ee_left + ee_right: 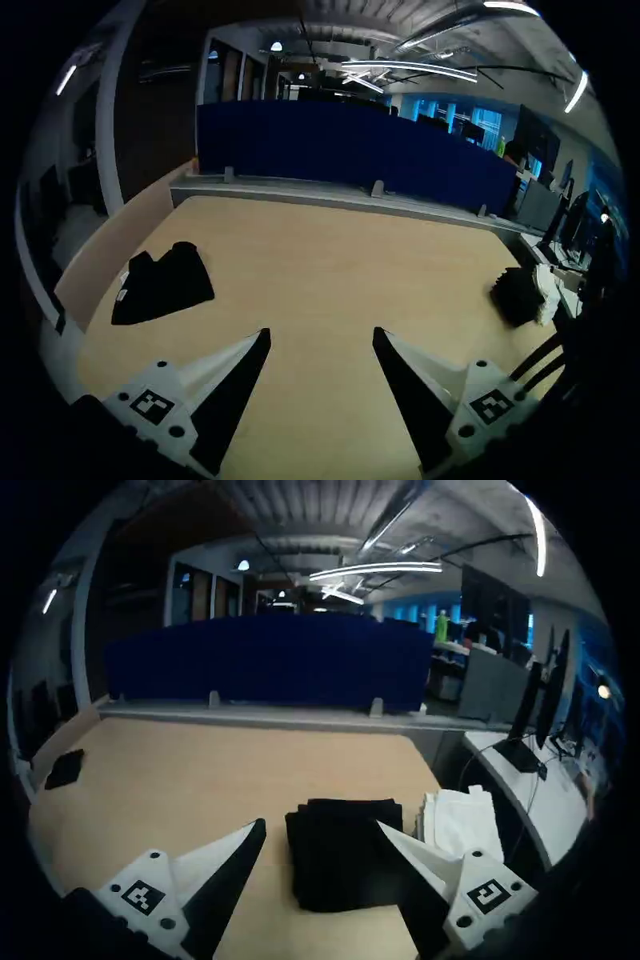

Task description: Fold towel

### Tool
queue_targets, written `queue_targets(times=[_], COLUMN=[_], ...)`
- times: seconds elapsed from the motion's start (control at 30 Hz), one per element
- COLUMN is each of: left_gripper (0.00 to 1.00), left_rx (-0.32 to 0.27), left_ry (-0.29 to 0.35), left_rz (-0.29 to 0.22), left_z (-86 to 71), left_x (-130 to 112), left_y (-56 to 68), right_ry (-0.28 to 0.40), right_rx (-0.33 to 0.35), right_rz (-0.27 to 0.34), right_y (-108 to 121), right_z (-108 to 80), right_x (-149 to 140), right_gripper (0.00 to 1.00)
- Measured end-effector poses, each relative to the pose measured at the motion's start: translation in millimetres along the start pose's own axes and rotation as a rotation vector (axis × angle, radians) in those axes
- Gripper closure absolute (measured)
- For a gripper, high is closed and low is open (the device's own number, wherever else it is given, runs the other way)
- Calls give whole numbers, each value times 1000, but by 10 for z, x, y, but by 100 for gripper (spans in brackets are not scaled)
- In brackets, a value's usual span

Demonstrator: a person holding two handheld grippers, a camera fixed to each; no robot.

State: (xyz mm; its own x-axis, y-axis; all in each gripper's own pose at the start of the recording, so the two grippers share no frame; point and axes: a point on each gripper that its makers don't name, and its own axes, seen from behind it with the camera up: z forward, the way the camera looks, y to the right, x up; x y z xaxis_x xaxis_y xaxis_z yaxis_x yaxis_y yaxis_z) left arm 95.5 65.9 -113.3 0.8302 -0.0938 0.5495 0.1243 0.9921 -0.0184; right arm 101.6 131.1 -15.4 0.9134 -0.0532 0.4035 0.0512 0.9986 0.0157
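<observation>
A folded black towel stack (340, 856), lower centre, is partly hidden by the right gripper (320, 823), fingers spread and empty. The left gripper (320, 331) is equally spread and empty; a crumpled black towel (164, 284) lies at left on the surface (336, 264).

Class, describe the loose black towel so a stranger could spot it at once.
Find the wooden table before the blue partition. In the left gripper view, a black towel lies alone near its left edge. Unlike the neat black stack beside white cloths at the right, it is rumpled and unfolded.
</observation>
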Motion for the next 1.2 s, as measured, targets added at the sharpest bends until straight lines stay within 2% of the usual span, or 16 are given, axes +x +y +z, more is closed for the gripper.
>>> queue_targets(times=[0.23,0.37,0.6,1.0,1.2], left_gripper=[6,6,6,6,5], left_rx=[-36,-48,-46,20,21], left_ry=[68,109,201,473,535], left_rz=[18,22,15,3,-10], left_z=[94,103,62,1,21], left_x=[212,314,541,1166,1278], left_y=[36,40,-52,-392,-449], right_ry=[198,262,287,334,358], right_rx=[-53,-68,-65,-47,-21], right_rz=[18,12,32,92,100], right_y=[-231,-355,-566,-1147,-1400], right_z=[-416,-558,-652,-745,-764], right_x=[428,585,715,937,1084], right_gripper=[1,0,0,0,0])
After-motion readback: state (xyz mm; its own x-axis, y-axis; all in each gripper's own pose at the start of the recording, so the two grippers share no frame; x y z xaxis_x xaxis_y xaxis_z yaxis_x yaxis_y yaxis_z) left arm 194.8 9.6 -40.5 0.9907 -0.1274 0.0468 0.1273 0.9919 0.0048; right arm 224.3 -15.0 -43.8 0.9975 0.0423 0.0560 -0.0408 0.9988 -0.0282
